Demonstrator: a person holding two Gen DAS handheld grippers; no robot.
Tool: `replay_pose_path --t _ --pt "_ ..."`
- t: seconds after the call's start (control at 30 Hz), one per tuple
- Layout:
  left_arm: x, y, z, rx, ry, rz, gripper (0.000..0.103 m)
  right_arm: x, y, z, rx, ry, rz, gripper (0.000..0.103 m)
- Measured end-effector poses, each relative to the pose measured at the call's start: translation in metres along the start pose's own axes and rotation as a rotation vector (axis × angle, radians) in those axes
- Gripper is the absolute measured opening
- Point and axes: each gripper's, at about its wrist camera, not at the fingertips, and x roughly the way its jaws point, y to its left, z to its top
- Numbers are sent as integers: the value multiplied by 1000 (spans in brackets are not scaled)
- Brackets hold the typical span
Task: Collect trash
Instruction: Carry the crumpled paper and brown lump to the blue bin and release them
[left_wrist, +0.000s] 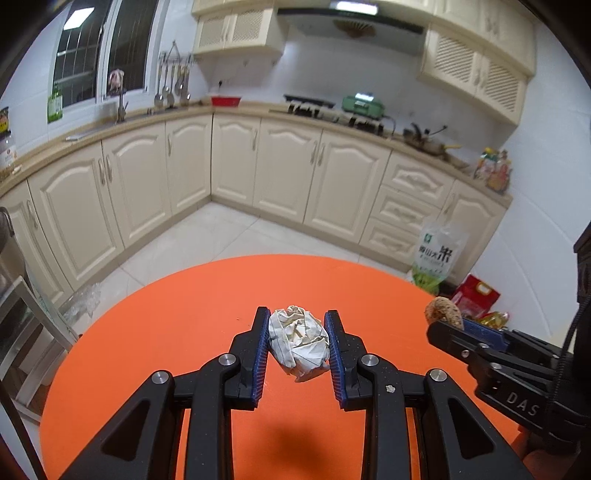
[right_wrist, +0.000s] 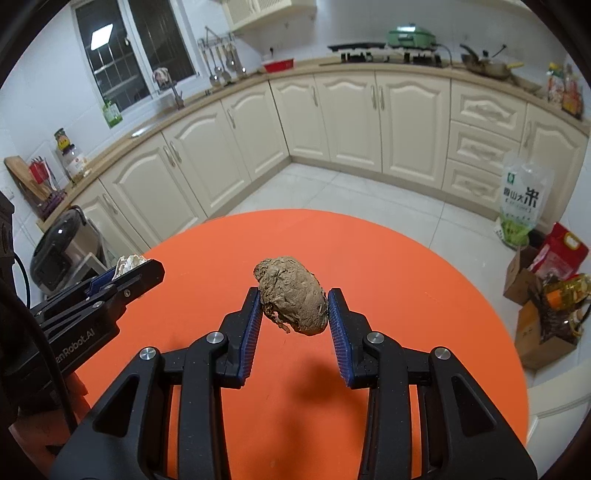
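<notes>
both claws loaded above the orange desk

the paper ball (left_wrist: 299, 341) looks light and crushable, best pinched across its middle. the left claw (left_wrist: 297, 345) does so, clenched partway with both pads against it, apparently above the desk (left_wrist: 166, 332). the brown lump (right_wrist: 293, 301) looks firmer and rough; the right claw (right_wrist: 293, 317) grips its sides, lifted clear of the desk.

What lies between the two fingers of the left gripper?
A crumpled white paper ball, pinched in the left gripper above the orange table; the left wrist view shows it.
</notes>
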Motion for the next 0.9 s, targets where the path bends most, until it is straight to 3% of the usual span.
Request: replay_pose_path --t 0.4,0.67,0.9 --pt "-176 -15 -118 55 -112 -73 25 -117 14 -51 -4 -125 -3 34" --pt "-288 -53 -184 116 -198 -139 25 -212 15 -83 10 -244 -22 34" --pt "-348 -80 -235 163 -243 -196 25 -279 2 -107 34 -329 -60 34"
